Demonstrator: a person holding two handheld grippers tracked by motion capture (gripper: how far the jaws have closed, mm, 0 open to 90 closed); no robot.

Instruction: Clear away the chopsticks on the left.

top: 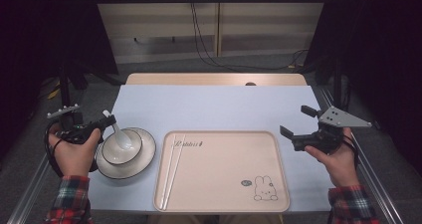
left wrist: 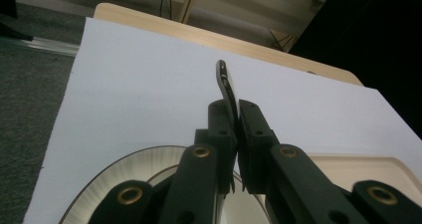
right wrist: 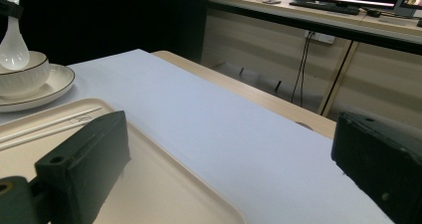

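A white spoon (top: 119, 136) rests with its scoop in a white bowl (top: 135, 144), which stands on a ribbed white plate (top: 145, 159) left of the tray. My left gripper (top: 108, 120) is shut on the spoon's handle. In the left gripper view the handle (left wrist: 226, 84) juts up past the closed jaws of that gripper (left wrist: 235, 109), with the plate (left wrist: 124, 169) below. My right gripper (top: 297, 121) hovers open beside the tray's right edge, nothing between its jaws. The right gripper view looks across the tray past its own jaws (right wrist: 226, 134) to the spoon (right wrist: 12, 45), bowl (right wrist: 22, 77) and plate (right wrist: 57, 84).
A beige tray (top: 224, 169) with a rabbit drawing lies in the middle of the pale table cover (top: 214, 107). A pair of white chopsticks (top: 171, 169) lies along the tray's left side. Dark curtains flank the table, and cables hang behind it.
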